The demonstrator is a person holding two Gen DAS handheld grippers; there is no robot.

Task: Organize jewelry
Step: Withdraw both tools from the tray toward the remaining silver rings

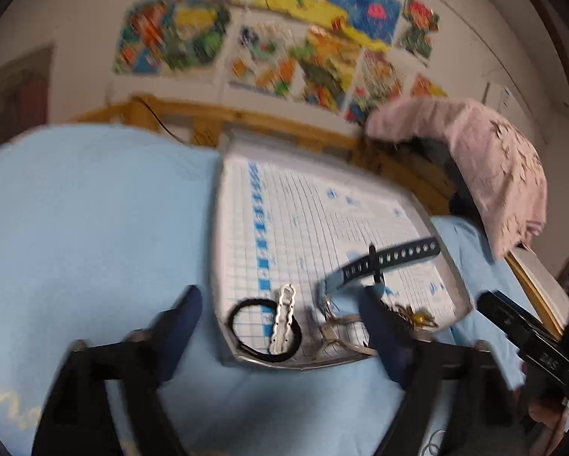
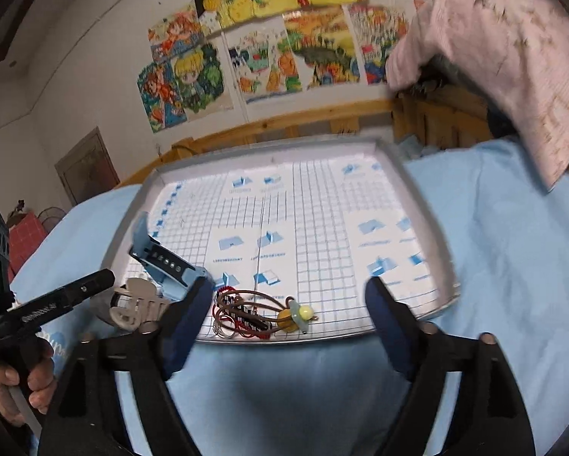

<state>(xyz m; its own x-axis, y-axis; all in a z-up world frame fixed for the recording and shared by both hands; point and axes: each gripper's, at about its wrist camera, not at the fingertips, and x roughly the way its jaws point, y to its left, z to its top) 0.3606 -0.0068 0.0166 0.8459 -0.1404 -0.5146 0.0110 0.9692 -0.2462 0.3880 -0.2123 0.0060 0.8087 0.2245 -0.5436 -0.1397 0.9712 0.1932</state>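
A shallow white tray [image 1: 322,209] with a blue grid lies on a light-blue cloth. Along its near edge are a black hair tie [image 1: 263,328], a silver wavy hair clip [image 1: 283,319], a watch with a black and light-blue strap [image 1: 383,262] and a tangle of cord with a yellow bead [image 1: 417,317]. My left gripper [image 1: 280,296] stands open over the hair tie and clip, touching nothing. In the right wrist view, my right gripper [image 2: 290,285] is open just above the brown cord with its yellow bead [image 2: 292,317] and a red and black chain [image 2: 242,315]; the watch [image 2: 162,262] stands to its left.
The light-blue cloth [image 1: 94,228] covers the surface around the tray. A pink towel [image 1: 493,167] hangs over a wooden frame at the back right. Bright drawings hang on the wall [image 2: 94,87]. A hand [image 2: 10,383] holds the other gripper's black body [image 2: 56,304] at the left.
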